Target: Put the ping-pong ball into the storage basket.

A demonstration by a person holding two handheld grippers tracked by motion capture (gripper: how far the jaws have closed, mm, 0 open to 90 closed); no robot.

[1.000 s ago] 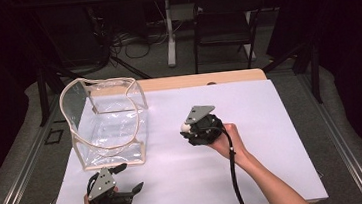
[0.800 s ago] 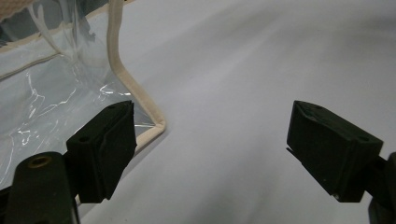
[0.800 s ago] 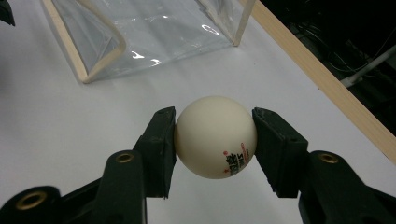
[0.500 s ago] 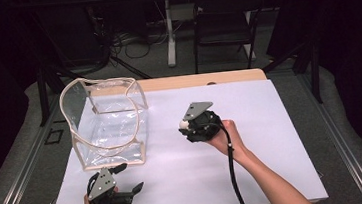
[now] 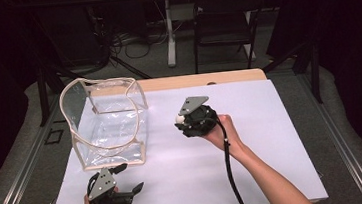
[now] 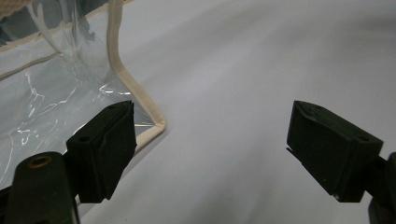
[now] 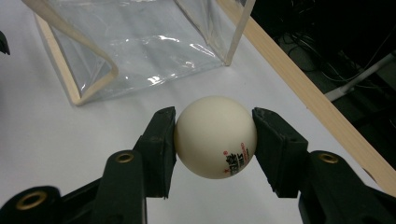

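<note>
In the high view, the right gripper point(image 5: 183, 121) is held above the white sheet point(image 5: 273, 138) near the middle of the table, its grey plate on top, and a bit of a white ball point(image 5: 180, 118) peeks out at its front end, which points toward the clear bag point(image 5: 106, 124). The bag stands at the sheet's left, near the far edge, mouth tipped toward the right, well apart from the ball. The left gripper point(image 5: 126, 180) rests low at the near left edge, just in front of the bag, its jaws spread wide with nothing between them. No writing can be read here, and most of the ball is hidden behind the gripper's body.

In the left gripper view, the two black pads point(image 6: 105, 149) stand far apart over bare sheet; the bag's cream-trimmed corner point(image 6: 140, 112) lies just beyond the left pad, and the rest of the bag is cut off by the frame.

In the right gripper view, the ball point(image 7: 215, 136) sits clamped between both pads, which press its left and right sides. Being round, it has no long axis. Its printed mark faces down and to the right: dark characters with small red marks, too small and tilted to read. The bag point(image 7: 140, 51) lies beyond, its top cut off.
</note>
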